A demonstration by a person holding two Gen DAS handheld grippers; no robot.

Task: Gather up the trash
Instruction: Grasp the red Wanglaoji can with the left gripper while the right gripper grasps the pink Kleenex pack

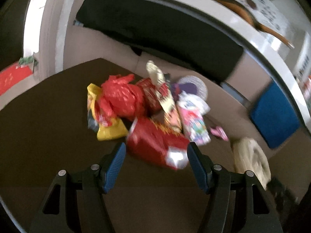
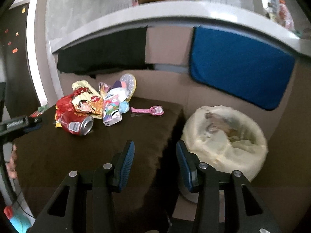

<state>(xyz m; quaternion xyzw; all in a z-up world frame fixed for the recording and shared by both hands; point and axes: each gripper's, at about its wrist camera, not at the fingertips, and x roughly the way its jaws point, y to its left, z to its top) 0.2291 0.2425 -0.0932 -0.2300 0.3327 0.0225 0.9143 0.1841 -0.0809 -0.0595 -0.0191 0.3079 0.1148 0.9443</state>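
One red can [image 1: 155,143] lies between the left gripper [image 1: 156,149] fingertips

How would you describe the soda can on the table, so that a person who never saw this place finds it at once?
Start at the dark brown table beside the lined trash bin. A pile of wrappers sits at its far left corner. The red soda can lies on its side at the pile's near edge; it is the only metal item, with a round silver end facing out.
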